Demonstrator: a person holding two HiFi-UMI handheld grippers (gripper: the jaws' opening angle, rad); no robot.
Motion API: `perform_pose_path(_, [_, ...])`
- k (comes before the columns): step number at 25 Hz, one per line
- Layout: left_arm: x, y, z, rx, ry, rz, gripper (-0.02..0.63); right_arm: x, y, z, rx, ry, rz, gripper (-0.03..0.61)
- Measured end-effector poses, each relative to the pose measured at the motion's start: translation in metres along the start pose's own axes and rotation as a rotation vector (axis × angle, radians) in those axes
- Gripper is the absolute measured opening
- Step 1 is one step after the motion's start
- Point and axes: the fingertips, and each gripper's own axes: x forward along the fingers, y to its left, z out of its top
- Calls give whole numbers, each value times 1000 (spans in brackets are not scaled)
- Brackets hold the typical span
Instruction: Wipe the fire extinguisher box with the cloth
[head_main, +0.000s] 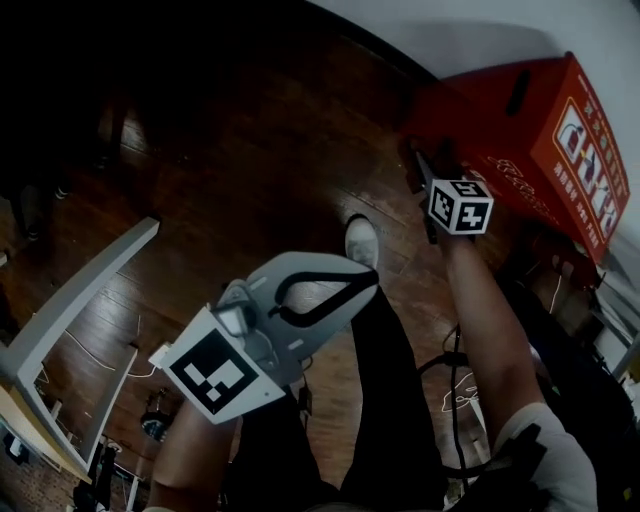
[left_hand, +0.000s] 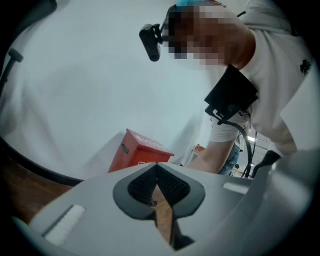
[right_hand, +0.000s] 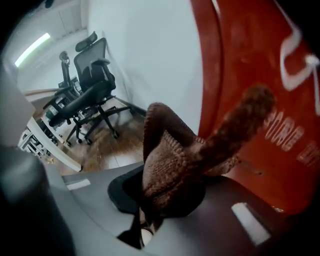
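Note:
The red fire extinguisher box (head_main: 520, 120) stands against the white wall at the upper right; it also shows as a red box (left_hand: 137, 150) in the left gripper view. My right gripper (head_main: 420, 168) is at the box's left face. In the right gripper view that gripper (right_hand: 165, 192) is shut on a brown knitted cloth (right_hand: 175, 165), and one end of the cloth rises against the red box face (right_hand: 250, 60). My left gripper (head_main: 368, 284) hangs lower, over the floor, away from the box. Its pads (left_hand: 167, 185) meet with nothing between them.
Dark wood floor (head_main: 250, 150) lies below. A white desk frame (head_main: 75, 305) runs along the left. Black office chairs (right_hand: 92, 92) stand by the wall behind the right gripper. The person's shoe (head_main: 362, 240) and dark trouser legs are under the grippers. Cables trail at right.

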Motion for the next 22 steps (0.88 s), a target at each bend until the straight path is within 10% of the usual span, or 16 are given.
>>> perform_pose_path(11, [-52,-31,129,127,11,-104,-2,-116,31,199,596,-643,-117,41])
perform_pose_path(22, [-15,59,110,67,98,-141,-2,-26,-48,151,822,-613,-302,40])
